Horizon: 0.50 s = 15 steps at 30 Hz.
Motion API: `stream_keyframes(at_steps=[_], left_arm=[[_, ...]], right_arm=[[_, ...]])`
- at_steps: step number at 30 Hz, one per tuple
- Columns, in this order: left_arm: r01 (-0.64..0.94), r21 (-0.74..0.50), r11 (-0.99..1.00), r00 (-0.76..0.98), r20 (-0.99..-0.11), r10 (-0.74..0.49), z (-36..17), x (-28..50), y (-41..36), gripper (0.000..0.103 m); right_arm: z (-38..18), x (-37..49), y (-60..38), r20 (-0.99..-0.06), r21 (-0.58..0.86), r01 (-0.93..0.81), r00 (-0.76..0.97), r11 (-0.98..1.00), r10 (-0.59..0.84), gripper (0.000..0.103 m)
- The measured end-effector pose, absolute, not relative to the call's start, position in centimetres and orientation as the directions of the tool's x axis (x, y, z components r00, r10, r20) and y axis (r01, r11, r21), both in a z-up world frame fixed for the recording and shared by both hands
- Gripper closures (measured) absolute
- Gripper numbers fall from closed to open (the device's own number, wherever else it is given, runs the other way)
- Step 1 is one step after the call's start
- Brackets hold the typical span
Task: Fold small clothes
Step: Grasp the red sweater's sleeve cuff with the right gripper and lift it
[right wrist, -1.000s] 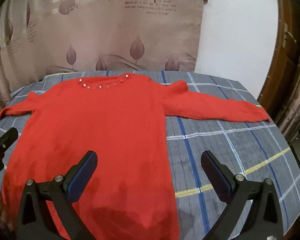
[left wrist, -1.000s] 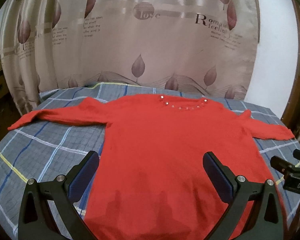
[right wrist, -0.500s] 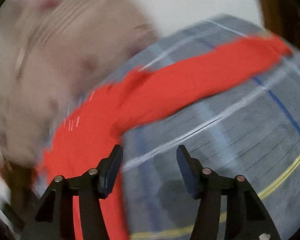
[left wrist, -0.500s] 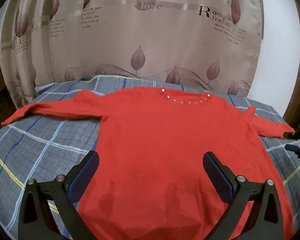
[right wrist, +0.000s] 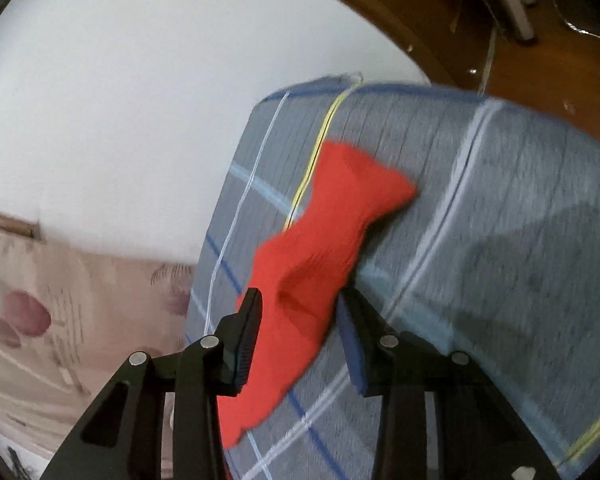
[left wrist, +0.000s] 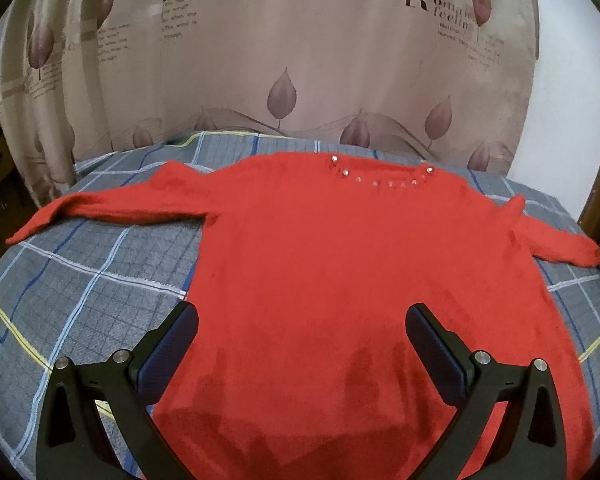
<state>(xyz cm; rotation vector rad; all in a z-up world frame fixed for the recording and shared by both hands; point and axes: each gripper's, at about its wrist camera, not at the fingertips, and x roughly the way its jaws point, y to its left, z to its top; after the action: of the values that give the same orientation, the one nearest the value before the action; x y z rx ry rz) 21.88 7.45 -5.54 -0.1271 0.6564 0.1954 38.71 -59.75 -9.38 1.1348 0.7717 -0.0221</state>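
No folds are showing yet: red sweater (left wrist: pixel 340 280) is lying flat on the bed (left wrist: pixel 80 300). Right tool (right wrist: pixel 300 320) is closing around its sleeve end (right wrist: pixel 332 232); left tool (left wrist: pixel 300 340) is hanging wide apart above its bottom part.

Leaf-print curtain (left wrist: pixel 284 60), white wall (right wrist: pixel 140 100), plaid bedsheet (left wrist: pixel 80 280)

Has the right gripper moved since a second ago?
Yes. The right gripper went from the sweater's hem out to its sleeve near the bed's edge, jaws closing around it.
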Motion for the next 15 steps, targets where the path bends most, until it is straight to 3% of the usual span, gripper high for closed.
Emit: stream_keyframes(at_steps=[8, 9, 10, 11, 15], left_arm=[[-0.218, -0.049, 0.975, 0.76, -0.634, 0.138, -5.8, 22.2, 7.4, 0.0], [-0.219, -0.05, 0.975, 0.76, -0.635, 0.138, -5.8, 22.2, 7.5, 0.0], [-0.218, -0.053, 0.975, 0.759, -0.637, 0.135, -5.8, 22.2, 7.6, 0.0], [-0.218, -0.055, 0.974, 0.758, -0.639, 0.133, -5.8, 22.2, 7.6, 0.0], [-0.22, -0.072, 0.973, 0.758, -0.641, 0.124, -5.9, 22.2, 7.8, 0.0]], right_arm=[[-9.2, 40.8, -60.0, -0.564, 0.807, 0.402, 0.743, 0.434, 0.36, 0.071], [-9.3, 40.6, -60.1, -0.571, 0.801, 0.409, 0.741, 0.437, 0.354, 0.079], [-9.4, 40.7, -60.0, -0.593, 0.784, 0.425, 0.729, 0.453, 0.342, 0.094], [-9.7, 40.8, -60.0, -0.612, 0.769, 0.439, 0.716, 0.464, 0.336, 0.097], [-9.3, 40.4, -59.8, -0.593, 0.782, 0.427, 0.733, 0.453, 0.333, 0.095]])
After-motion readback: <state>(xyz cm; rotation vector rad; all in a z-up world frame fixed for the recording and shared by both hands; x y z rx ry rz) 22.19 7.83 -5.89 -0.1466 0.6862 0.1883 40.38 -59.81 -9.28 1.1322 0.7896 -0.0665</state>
